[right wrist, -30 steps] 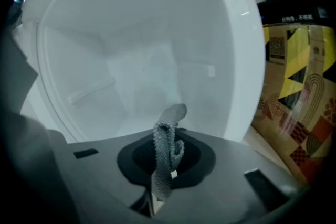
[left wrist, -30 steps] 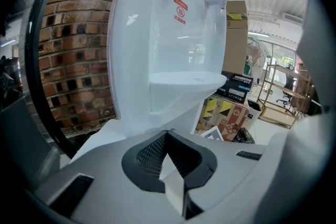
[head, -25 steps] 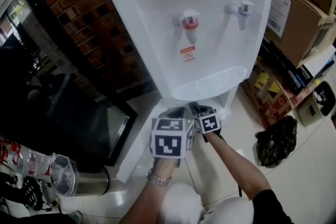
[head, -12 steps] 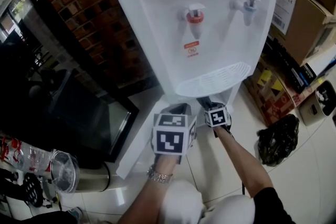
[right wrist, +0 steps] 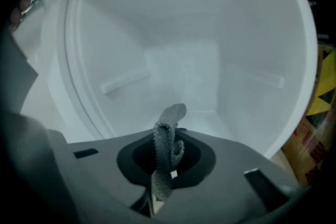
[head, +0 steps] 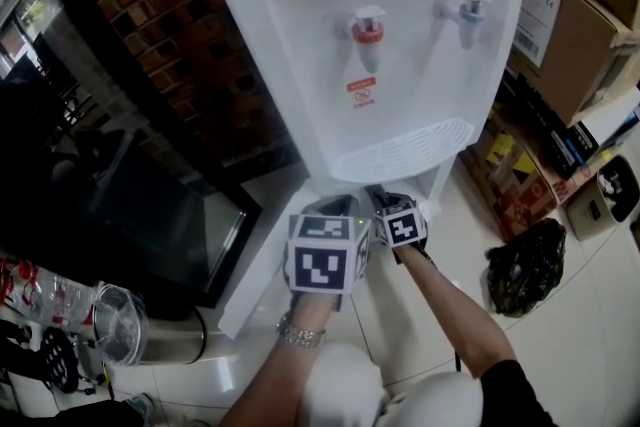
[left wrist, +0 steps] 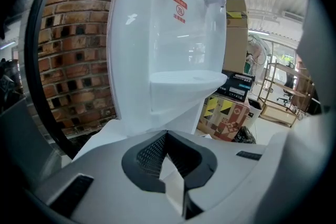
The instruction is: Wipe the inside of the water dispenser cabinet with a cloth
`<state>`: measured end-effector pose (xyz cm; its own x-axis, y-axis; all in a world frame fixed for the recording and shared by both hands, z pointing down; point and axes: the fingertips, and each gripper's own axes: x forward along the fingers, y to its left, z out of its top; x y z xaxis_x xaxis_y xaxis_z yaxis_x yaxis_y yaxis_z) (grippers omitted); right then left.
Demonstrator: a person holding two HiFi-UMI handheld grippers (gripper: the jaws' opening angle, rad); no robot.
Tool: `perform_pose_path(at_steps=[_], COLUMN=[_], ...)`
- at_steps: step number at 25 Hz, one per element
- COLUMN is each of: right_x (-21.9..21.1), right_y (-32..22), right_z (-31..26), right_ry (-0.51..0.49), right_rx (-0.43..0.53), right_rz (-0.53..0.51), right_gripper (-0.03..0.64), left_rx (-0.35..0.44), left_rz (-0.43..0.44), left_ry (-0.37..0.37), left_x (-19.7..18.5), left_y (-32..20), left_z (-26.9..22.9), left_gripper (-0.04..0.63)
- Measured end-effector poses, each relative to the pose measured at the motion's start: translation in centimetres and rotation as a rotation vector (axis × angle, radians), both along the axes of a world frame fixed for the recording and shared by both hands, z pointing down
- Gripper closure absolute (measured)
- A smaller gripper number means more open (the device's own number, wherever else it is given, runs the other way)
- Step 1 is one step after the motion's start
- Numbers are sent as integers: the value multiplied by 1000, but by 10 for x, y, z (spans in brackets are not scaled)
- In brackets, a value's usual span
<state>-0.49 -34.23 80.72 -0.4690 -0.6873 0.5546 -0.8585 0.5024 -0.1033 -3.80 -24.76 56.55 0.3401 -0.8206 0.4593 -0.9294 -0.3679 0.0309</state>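
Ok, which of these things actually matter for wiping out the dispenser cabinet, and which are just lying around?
In the job:
grey cloth, pinched in the right claw
cabinet interior, open in front of it
white cabinet door, its edge gripped by the left claw

Just lying about:
cardboard boxes
black bag
clear jug

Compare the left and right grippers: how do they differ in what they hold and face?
The right gripper is shut on a grey cloth; the left gripper is shut on the edge of the white door. The right gripper faces into the cabinet; the left gripper faces the front of the dispenser. Both sit side by side under the drip tray.
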Motion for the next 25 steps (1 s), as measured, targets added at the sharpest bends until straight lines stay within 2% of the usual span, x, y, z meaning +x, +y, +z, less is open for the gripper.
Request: perform_pose_path(at_steps=[2,3,5,6,7,9,10,11,15,18,21,25], right_x=[-25,-28,-14,-9,-12,-21,-15,0,73,98,88,22], right_y=[17,37,95,107,97,43,24,14,-3,-7,-4,8], right_z=[1,13,56,69,67,43,37,36,35,33,25,-1], right_ry=[18,63,190,226,222,160,149,159,206,197,157,66], right_rx=[-27,-122,-454,-531,-470,-166,-79,-53,-67,-80,-71,-24], right_rz=[-72,-86,-76,-75,-86,-108,-93,-57,133,212,199,57], right_gripper=[596,597,597,597,597,597,597,597,597,597,597,596], left_rx=[2,1,2,4,6,10,9,7,3,2,1,3], left_rz=[3,5,8,8,7,7,6,5,5,9,11,9], left_ry=[4,2,5,8,10,10,7,3,-2,-4,-4,-2], left_x=[0,0,0,1,0,-1,-2,-3,-3,-1,-1,-2], left_y=[1,1,2,3,3,4,5,5,6,6,7,8], left_z=[-2,-2,-4,-5,-6,-8,-8,-7,-5,-5,-6,-8], left_gripper=[594,594,594,594,594,593,594,594,594,594,594,594])
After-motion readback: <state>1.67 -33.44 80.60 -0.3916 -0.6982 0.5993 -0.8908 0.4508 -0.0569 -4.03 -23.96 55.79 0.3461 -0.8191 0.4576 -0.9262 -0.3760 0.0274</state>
